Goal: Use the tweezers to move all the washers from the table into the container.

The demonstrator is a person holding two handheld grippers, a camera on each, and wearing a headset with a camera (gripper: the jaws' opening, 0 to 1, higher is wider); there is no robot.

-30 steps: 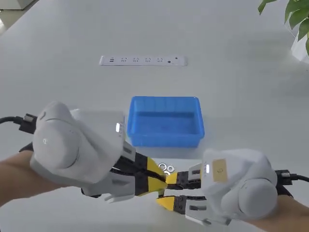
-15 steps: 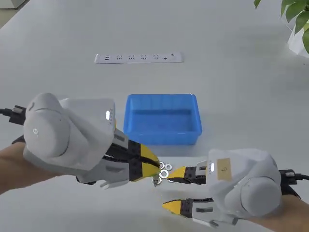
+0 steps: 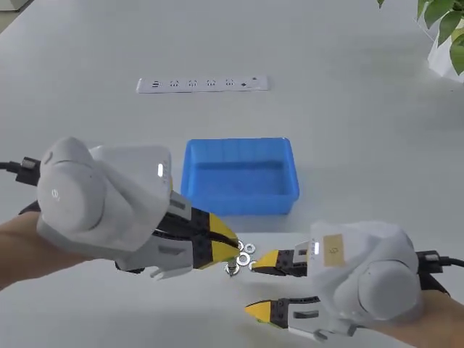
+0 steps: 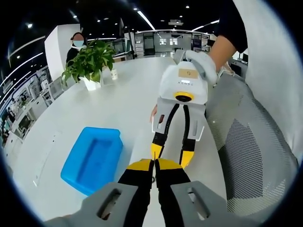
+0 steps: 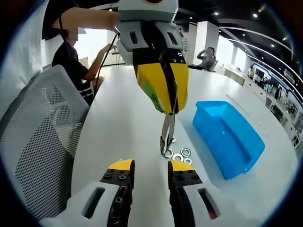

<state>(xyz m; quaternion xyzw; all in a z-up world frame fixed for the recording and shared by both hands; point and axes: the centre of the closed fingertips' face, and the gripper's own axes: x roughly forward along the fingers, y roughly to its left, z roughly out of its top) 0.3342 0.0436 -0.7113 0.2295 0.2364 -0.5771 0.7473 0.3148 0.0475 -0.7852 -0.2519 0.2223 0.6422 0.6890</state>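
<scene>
Right gripper view is showing the left gripper pinching the tweezers in its fingers, tips among the washers on the desk beside the container; right gripper fingers are gaping. Nipping one rim gently seems wisest.

Grey left gripper and right gripper, yellow-tipped jaws.

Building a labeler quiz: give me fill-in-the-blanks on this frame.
The left tool is shut on the ____. The right tool is ____. The washers lie on the table beside the ____ container.
Missing words: tweezers; open; blue.
</scene>
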